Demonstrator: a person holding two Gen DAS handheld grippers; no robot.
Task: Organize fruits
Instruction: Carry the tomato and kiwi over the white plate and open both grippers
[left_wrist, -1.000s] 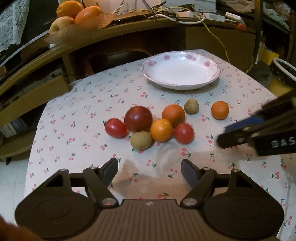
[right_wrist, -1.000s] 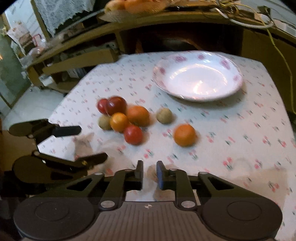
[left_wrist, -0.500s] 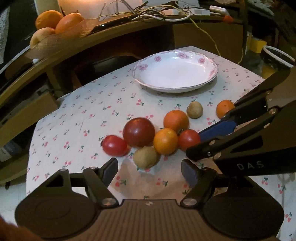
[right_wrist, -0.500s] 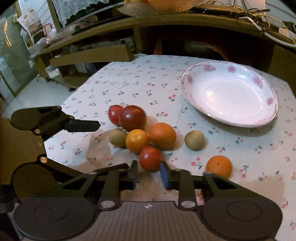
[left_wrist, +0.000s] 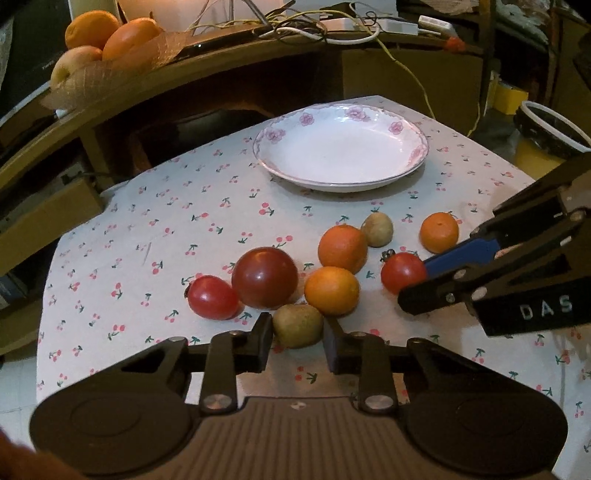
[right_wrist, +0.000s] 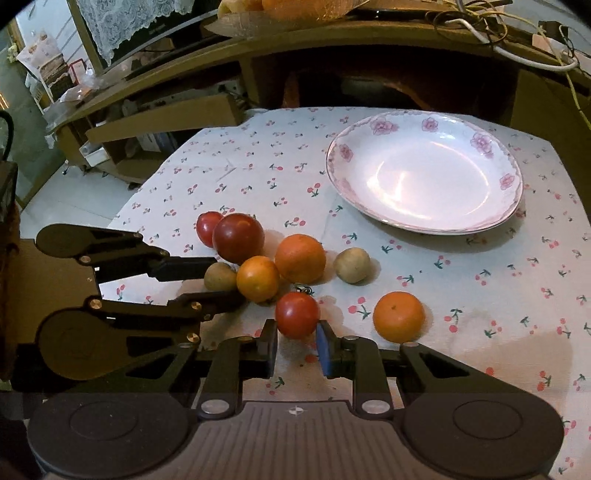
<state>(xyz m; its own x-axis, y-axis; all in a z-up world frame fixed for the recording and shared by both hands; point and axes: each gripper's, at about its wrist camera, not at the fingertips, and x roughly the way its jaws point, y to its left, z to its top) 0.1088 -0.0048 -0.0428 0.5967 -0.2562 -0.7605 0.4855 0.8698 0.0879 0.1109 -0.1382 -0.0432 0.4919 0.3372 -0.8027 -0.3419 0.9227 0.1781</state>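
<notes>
Several fruits lie on the cherry-print tablecloth before a white flowered plate. My left gripper is closed around a brown kiwi at the near edge of the cluster. My right gripper is closed around a red tomato, which also shows in the left wrist view. A dark red apple, a second tomato, two oranges, a second kiwi and a mandarin lie around them.
A wooden shelf behind the table holds a fruit basket and white cables. A yellow bin stands right of the table. The plate also shows in the right wrist view.
Both grippers moved forward into the cluster. The left jaws narrowed from wide open onto the kiwi. The right jaws now flank the tomato, which has moved away from the orange.
</notes>
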